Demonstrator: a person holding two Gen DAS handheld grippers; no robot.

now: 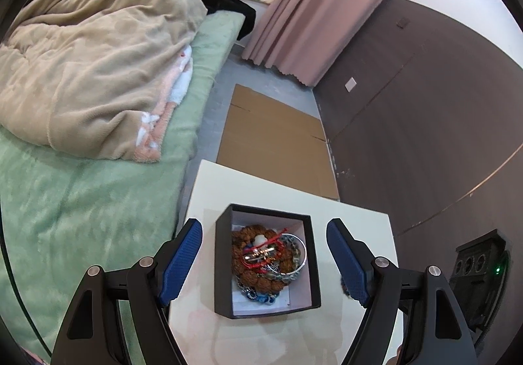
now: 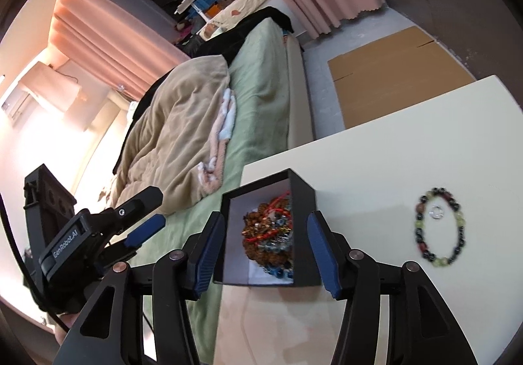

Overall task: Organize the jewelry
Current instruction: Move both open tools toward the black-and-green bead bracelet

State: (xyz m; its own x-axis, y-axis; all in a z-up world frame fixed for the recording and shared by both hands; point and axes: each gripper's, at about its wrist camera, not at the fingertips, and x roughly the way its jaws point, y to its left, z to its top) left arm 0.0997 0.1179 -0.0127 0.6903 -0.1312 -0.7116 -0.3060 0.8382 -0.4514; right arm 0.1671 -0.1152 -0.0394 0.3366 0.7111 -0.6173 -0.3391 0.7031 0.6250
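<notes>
A black box (image 1: 266, 307) with a white inside stands on the white table (image 1: 353, 224). It holds a tangle of jewelry (image 1: 268, 253): brown beads, red cord, a silver bangle, blue pieces. My left gripper (image 1: 264, 229) is open, its fingers wide on either side of the box and clear of it. In the right wrist view the box (image 2: 302, 201) shows between the fingers of my right gripper (image 2: 265, 219), which is open with its pads off the walls. A beaded bracelet (image 2: 439, 229) lies on the table to the right, with a small silver ring (image 2: 435, 212) inside its loop.
A bed with a green sheet (image 1: 81, 217) and a beige blanket (image 1: 98, 70) runs along the table's left edge. Flat cardboard (image 1: 274, 136) lies on the floor beyond the table. Pink curtains (image 1: 320, 11) and a brown wall (image 1: 425, 119) stand at the right.
</notes>
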